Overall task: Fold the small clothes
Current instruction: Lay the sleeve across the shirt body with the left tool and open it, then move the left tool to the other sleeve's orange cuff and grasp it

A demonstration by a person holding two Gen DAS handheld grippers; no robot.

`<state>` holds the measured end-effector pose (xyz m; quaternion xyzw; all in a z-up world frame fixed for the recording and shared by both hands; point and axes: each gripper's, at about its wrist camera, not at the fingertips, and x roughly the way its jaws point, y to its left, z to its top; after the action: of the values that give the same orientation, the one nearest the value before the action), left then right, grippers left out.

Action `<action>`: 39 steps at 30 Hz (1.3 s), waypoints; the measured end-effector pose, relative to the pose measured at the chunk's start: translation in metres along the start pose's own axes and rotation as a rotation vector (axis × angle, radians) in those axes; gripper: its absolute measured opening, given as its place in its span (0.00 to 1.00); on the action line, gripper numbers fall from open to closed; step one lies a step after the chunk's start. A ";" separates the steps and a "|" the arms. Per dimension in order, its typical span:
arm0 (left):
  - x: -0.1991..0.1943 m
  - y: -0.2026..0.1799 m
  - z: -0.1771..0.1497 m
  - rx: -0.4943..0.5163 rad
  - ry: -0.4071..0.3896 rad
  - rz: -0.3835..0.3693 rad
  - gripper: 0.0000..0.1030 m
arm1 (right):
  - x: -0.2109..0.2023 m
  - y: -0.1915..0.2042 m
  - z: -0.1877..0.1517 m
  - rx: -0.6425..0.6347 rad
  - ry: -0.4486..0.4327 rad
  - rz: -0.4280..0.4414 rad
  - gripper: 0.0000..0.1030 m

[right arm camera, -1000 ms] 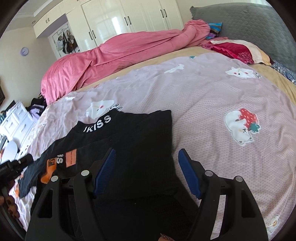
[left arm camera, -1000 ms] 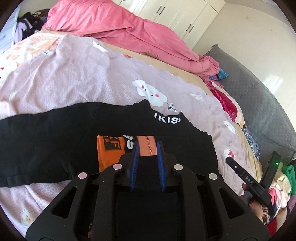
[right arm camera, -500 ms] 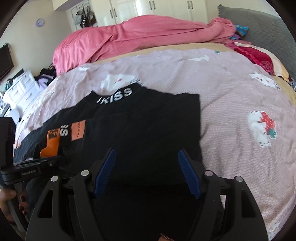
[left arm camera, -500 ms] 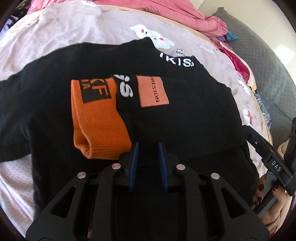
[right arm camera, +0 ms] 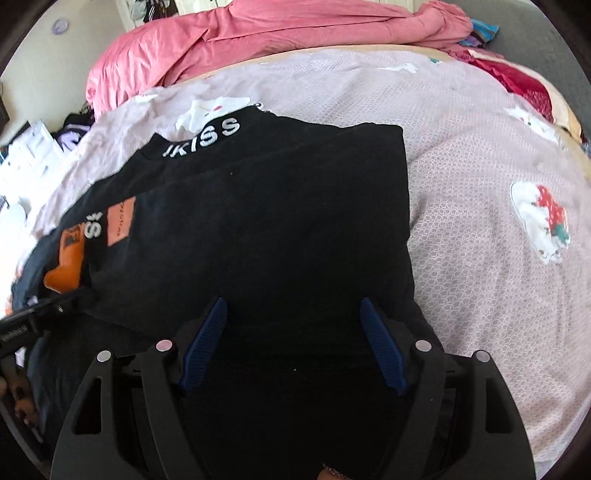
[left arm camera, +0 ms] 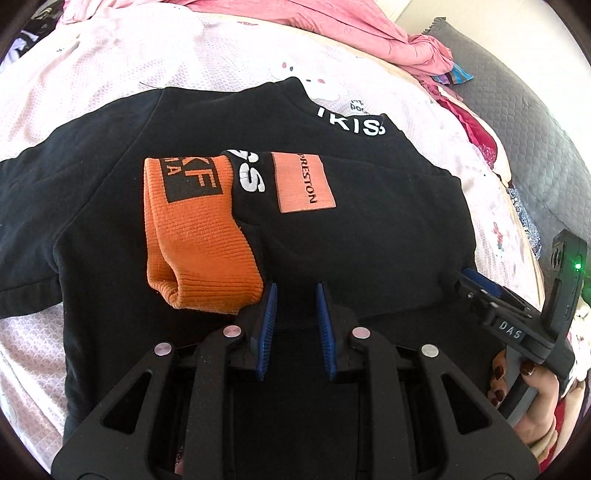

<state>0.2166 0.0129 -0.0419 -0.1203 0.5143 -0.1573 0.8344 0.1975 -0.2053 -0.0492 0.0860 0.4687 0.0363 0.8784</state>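
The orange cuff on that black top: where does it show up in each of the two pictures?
Left wrist view: the orange cuff lies left of centre, just above the left blue finger.
Right wrist view: the cuff sits small at the far left edge.
Shared landmark: the white IKISS collar lettering.

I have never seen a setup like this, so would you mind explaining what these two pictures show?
No robot: a person holds a two-fingered tool in each hand, each with a camera looking forward along it. One picture comes from the left tool, the other from the right tool. A black top with an orange cuff lies on a patterned bedcover, a pink quilt behind. The right tool is open over the top. The left tool is nearly closed; whether it pinches cloth is unclear.
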 end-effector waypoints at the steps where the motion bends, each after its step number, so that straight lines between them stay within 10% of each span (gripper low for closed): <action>1: -0.001 0.000 0.000 0.001 0.001 0.000 0.14 | -0.002 -0.001 0.000 0.005 0.000 0.006 0.72; 21: -0.036 -0.026 -0.005 0.079 -0.054 0.035 0.89 | -0.039 -0.001 0.004 0.076 -0.081 0.102 0.95; 39: -0.083 0.004 -0.021 0.039 -0.156 0.142 0.91 | -0.058 0.040 -0.001 -0.045 -0.161 0.098 0.96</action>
<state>0.1637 0.0480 0.0159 -0.0789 0.4519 -0.0980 0.8832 0.1649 -0.1746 0.0049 0.0917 0.3910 0.0825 0.9121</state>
